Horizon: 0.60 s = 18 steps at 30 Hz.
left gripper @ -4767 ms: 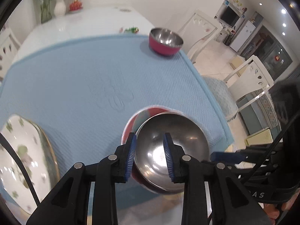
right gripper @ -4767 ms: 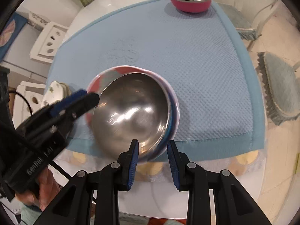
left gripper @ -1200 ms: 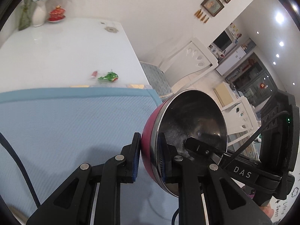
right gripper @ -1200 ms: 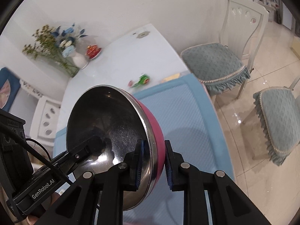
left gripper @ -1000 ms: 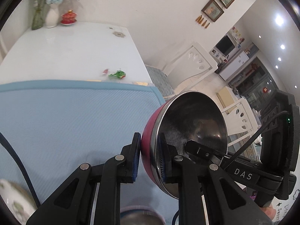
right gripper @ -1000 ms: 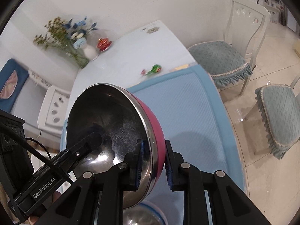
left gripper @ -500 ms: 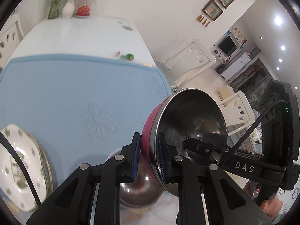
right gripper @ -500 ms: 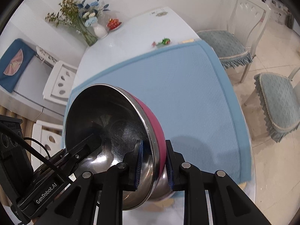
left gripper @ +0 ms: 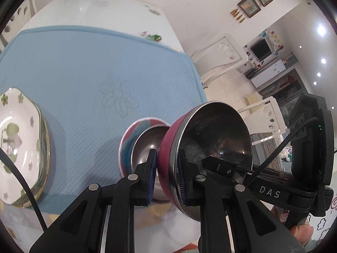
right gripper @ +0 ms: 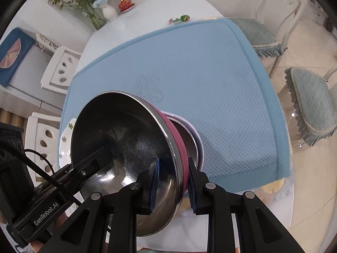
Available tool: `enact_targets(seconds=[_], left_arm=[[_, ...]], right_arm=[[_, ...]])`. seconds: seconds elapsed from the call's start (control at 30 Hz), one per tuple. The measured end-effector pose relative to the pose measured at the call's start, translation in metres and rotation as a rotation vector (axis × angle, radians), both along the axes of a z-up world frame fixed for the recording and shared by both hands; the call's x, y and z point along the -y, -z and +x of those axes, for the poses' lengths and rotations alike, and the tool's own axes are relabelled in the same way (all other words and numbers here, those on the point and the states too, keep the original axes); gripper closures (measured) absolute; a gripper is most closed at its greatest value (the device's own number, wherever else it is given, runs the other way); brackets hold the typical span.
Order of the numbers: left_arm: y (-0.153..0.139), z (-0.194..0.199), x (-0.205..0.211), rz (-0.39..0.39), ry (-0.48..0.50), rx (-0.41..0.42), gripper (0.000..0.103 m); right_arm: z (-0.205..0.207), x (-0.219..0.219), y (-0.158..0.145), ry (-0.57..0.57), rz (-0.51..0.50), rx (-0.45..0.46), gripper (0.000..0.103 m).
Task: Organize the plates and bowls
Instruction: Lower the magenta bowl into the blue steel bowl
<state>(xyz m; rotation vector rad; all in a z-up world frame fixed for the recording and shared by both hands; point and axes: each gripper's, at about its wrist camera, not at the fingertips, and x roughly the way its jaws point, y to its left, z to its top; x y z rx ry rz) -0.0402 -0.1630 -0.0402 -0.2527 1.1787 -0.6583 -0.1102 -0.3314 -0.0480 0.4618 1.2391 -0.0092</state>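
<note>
Both grippers (left gripper: pixel 166 172) (right gripper: pixel 172 181) clamp pink bowl (left gripper: pixel 212 145) rim

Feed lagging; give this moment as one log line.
left hand-held gripper, right hand-held gripper: clamp pink steel-lined bowl | above stacked bowls

A white counter (left gripper: pixel 90 10) carries a blue mat (right gripper: pixel 189 67) and a vase of flowers (right gripper: pixel 105 8). White chairs with teal cushions (right gripper: pixel 261 33) stand on glossy beige floor (right gripper: pixel 316 31). 2 framed pictures (left gripper: pixel 256 2) hang on the white wall.
</note>
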Motion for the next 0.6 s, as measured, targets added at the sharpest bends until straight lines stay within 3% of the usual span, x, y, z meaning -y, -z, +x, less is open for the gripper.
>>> enact_targets(seconds=[0.47,0.6], left_arm=[[0.027,-0.013,0.008,0.088,0.042,-0.026,0.088],[0.03,-0.011,0.005,0.08,0.038,-0.038,0.088]], right_arm=[[-0.008,0.006,0.044,0.015,0.063,-0.095,0.076],[-0.008,0.006,0.048,0.02,0.072,-0.099,0.076]])
